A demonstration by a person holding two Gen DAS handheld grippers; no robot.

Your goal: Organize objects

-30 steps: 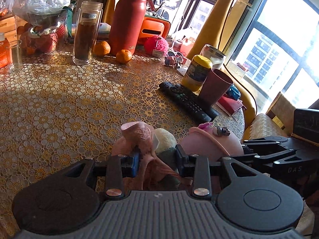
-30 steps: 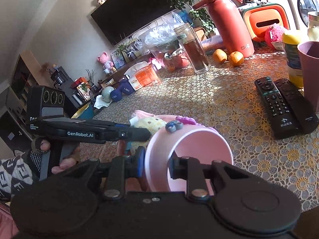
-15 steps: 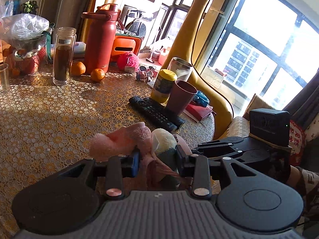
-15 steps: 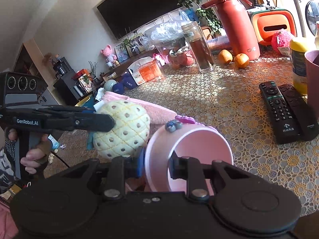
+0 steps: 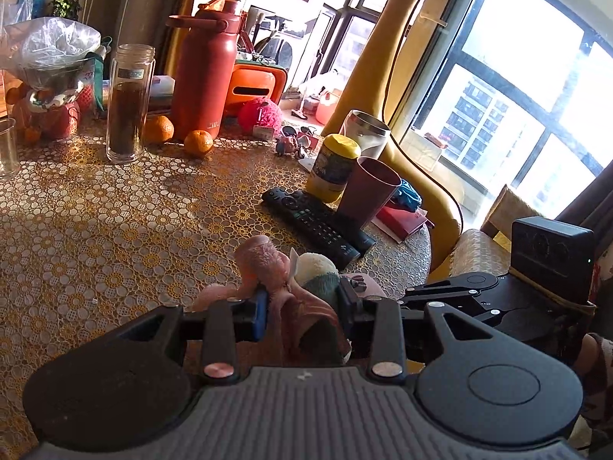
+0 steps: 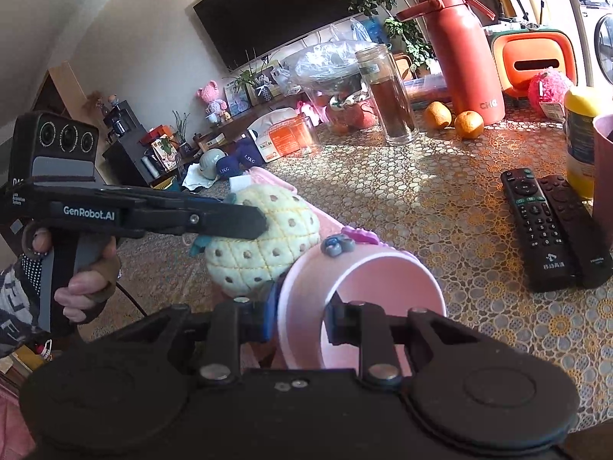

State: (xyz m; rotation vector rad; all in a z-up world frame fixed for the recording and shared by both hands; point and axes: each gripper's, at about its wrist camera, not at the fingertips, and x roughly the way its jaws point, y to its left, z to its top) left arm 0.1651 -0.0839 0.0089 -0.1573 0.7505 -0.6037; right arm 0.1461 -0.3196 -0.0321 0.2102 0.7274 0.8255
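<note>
My left gripper (image 5: pixel 302 304) is shut on a plush pineapple toy (image 5: pixel 312 264) with pink fabric parts (image 5: pixel 262 258), held just above the table's near edge. In the right wrist view the same toy (image 6: pixel 264 241) is pale yellow with brown dots, held in the left gripper (image 6: pixel 245 218) beside the cup's rim. My right gripper (image 6: pixel 300 316) is shut on the wall of a pink cup (image 6: pixel 367 287), which is tilted with its opening facing me. The cup shows only as a sliver (image 5: pixel 367 287) in the left wrist view.
Two black remotes (image 5: pixel 314 222) lie on the gold lace tablecloth (image 5: pixel 95 222), next to a maroon cup (image 5: pixel 369 189) and a yellow-lidded jar (image 5: pixel 335 166). Further back stand a red flask (image 5: pixel 205 71), a glass jar (image 5: pixel 128 103), oranges (image 5: pixel 197 142) and an orange box (image 5: pixel 254 86).
The left gripper lifted the plush toy up beside the pink cup and has now brought it close against the cup's rim. The right gripper kept holding the cup nearly still.
</note>
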